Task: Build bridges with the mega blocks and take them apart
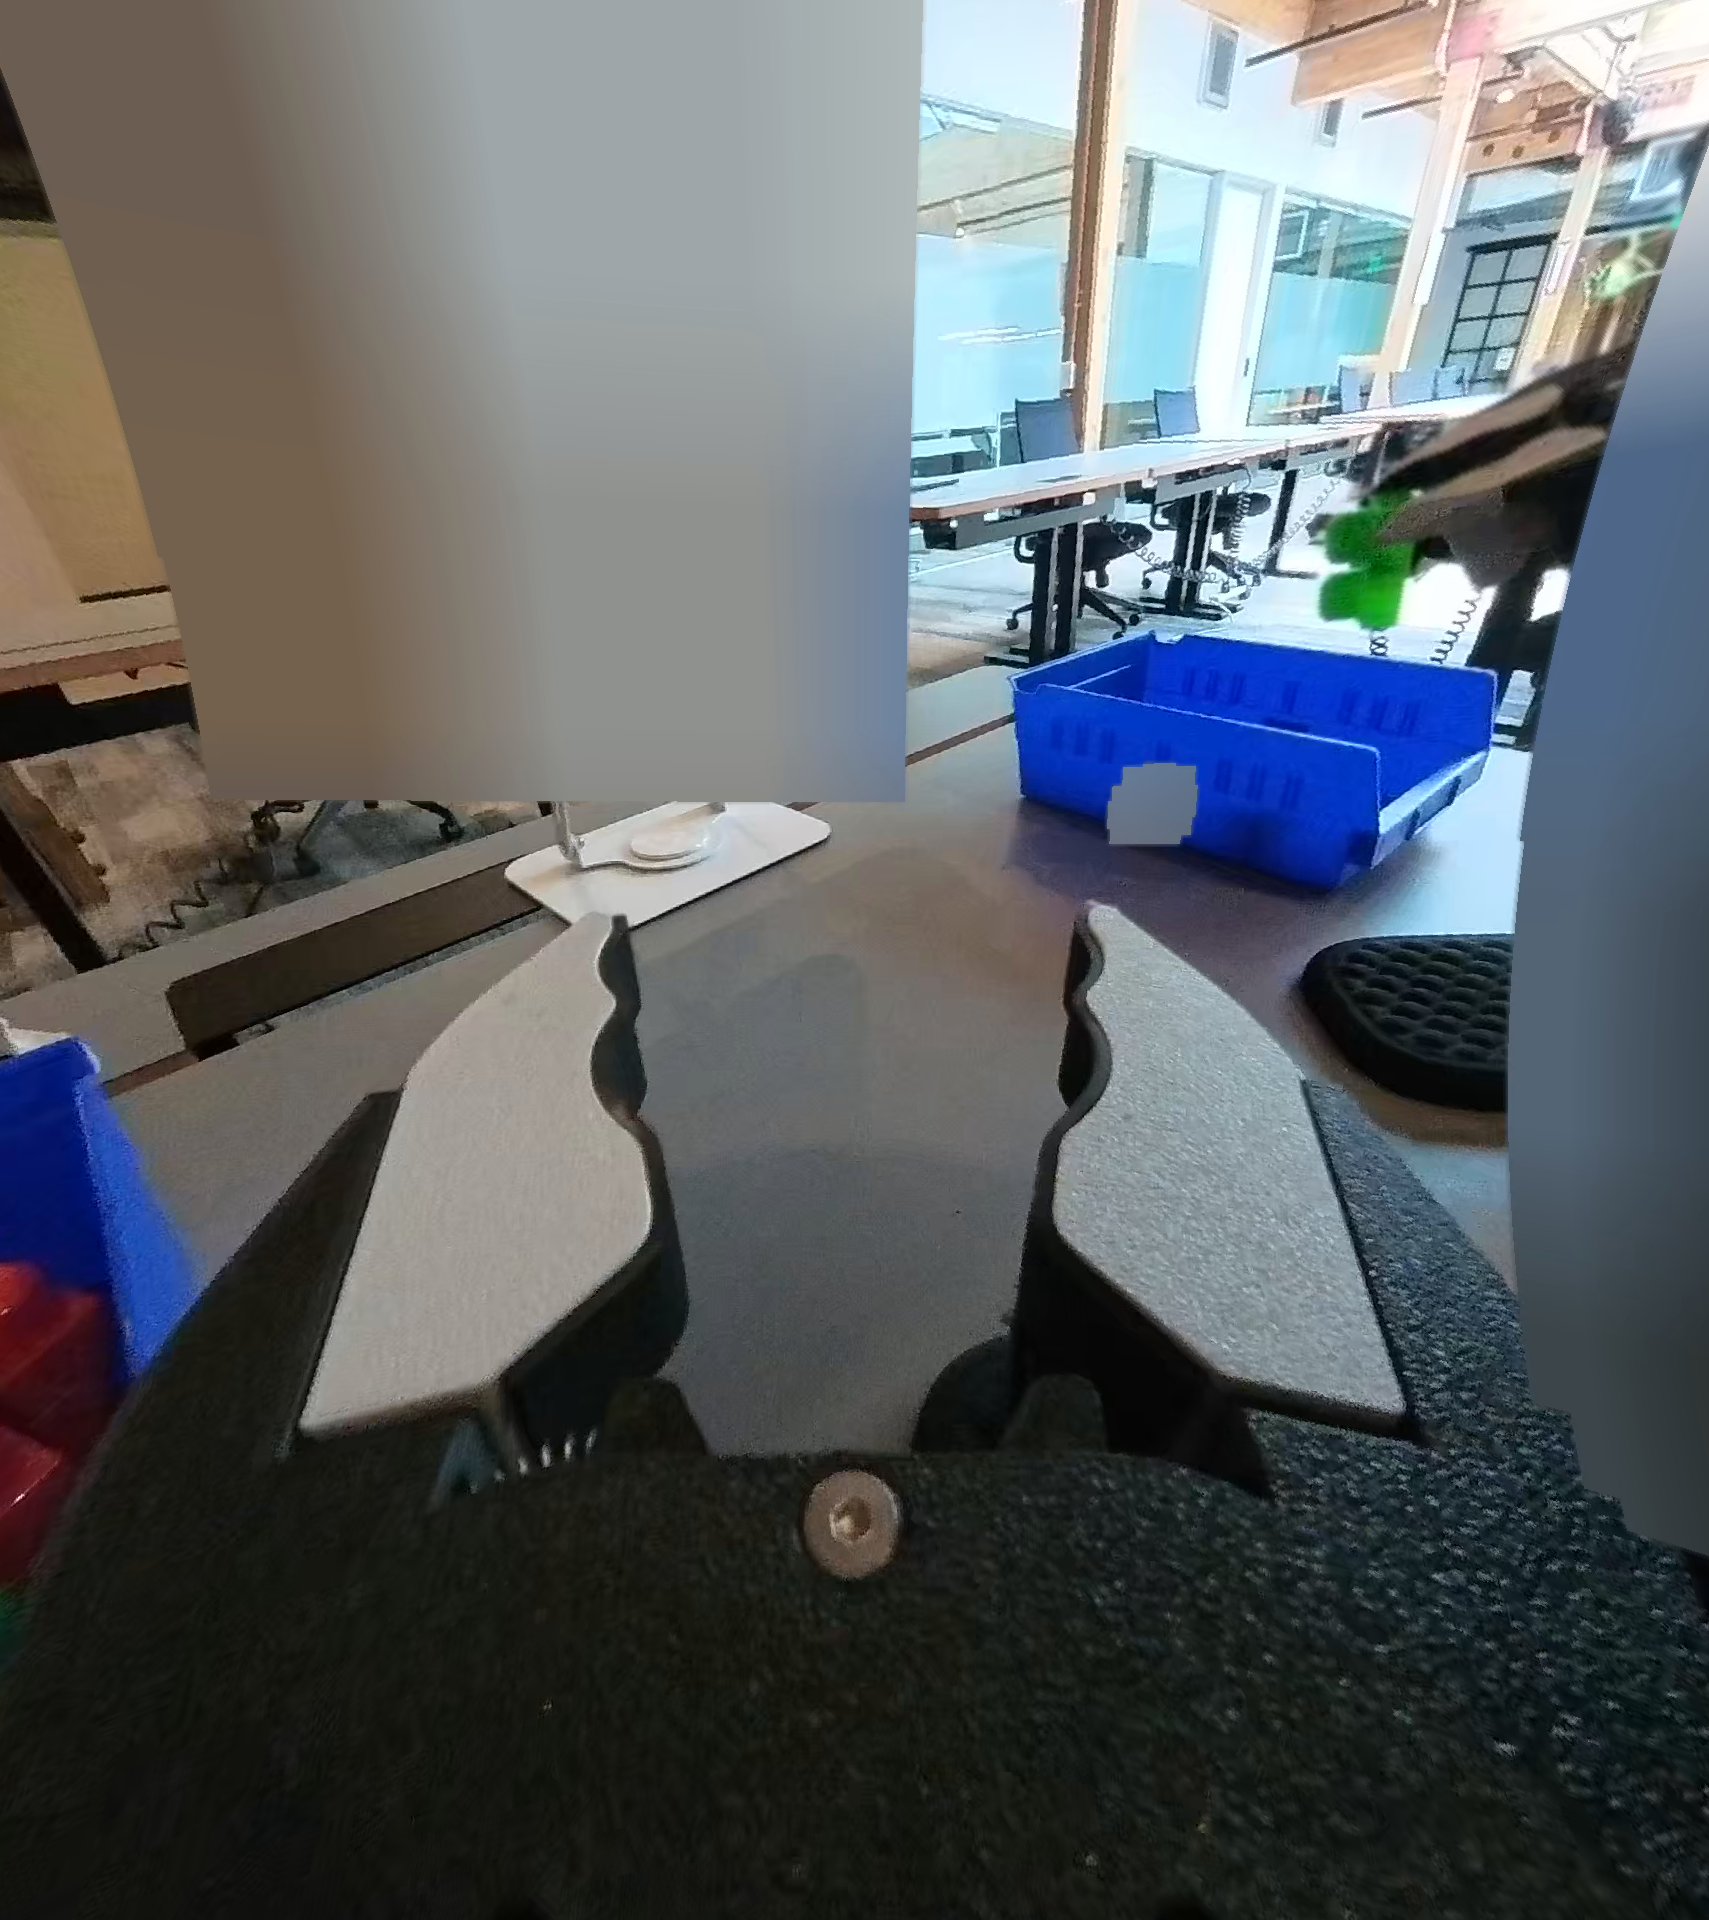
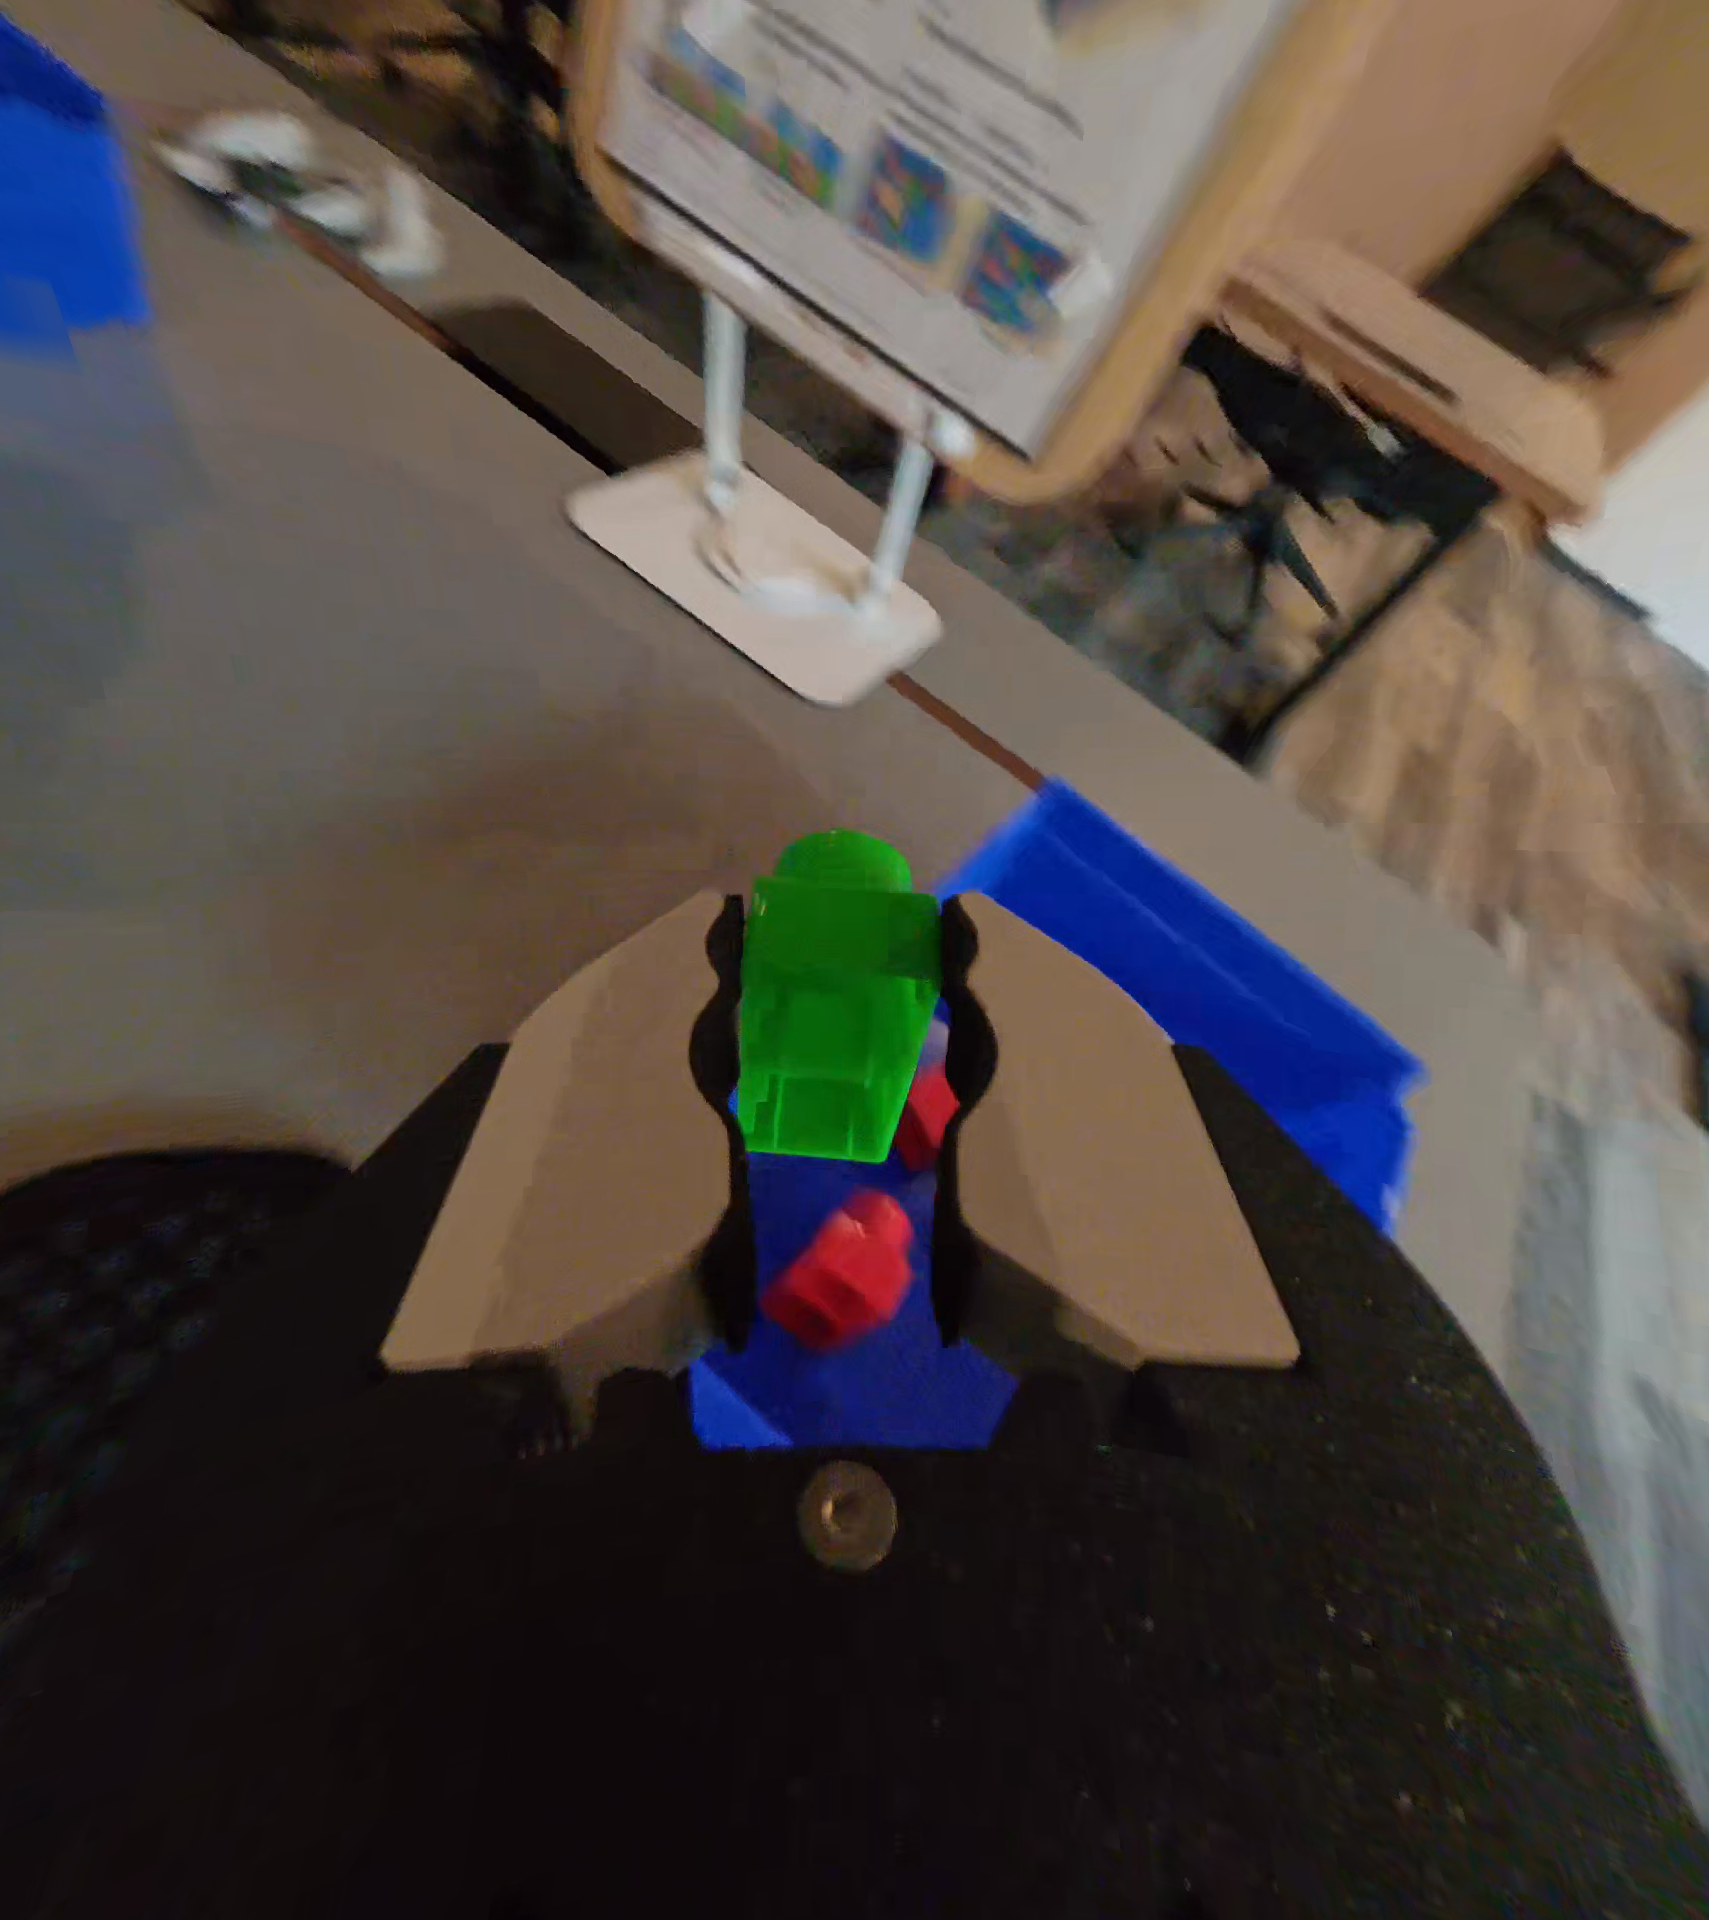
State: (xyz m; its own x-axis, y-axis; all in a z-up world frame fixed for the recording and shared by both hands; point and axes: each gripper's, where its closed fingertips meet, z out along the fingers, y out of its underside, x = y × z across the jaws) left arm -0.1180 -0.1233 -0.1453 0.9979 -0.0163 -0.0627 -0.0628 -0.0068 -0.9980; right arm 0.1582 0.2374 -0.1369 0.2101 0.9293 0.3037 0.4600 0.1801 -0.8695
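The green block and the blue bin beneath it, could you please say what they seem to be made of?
Green block: looks like glossy, slightly translucent moulded plastic, held in the right tongs. Blue bin: probably opaque rigid plastic, uniform colour; blur hides its finish.

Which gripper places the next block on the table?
Right. Its tongs are shut on a green block, above the blue bin. Left tongs are open and empty.

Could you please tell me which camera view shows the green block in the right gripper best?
The right wrist view: the green block sits large and central, clamped in the right gripper. The left wrist view shows it only small, blurred and far off.
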